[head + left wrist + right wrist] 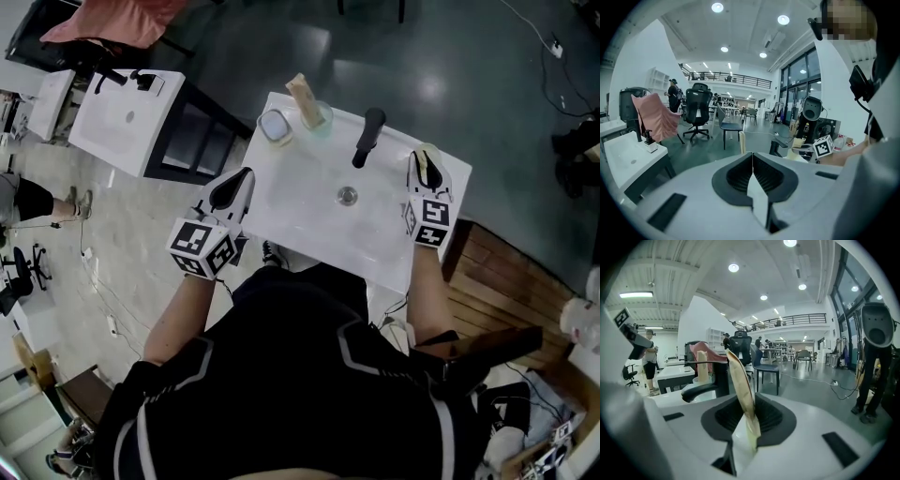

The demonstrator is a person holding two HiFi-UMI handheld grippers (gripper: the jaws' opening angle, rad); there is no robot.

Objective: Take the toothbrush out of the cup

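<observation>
- Tan and flat, the toothbrush (302, 94) stands in the clear cup (321, 119) at the far-left corner of the white basin (309, 220). Its long axis is near upright and its top is well above the rim.
- A small grey-topped jar (275, 127) sits just left of the cup.
- The black faucet (367, 138) stands right of the cup, between it and the right gripper (425, 169).
- The right gripper hangs over the basin's right edge. Its jaws are closed on a second tan strip (739, 380), which stands up between the pads and looks like another toothbrush.
- In the right gripper view the cup's toothbrush (702, 365) shows far and to the left, behind the faucet.
- The left gripper (232, 190) is at the basin's near-left edge, with its jaws fully together and nothing between them.
- Judgement: both grippers are about equally near the cup. The left one is free with an unblocked line far and rightward to it, but it must open first. The lift calls for a pull along the upright axis.
</observation>
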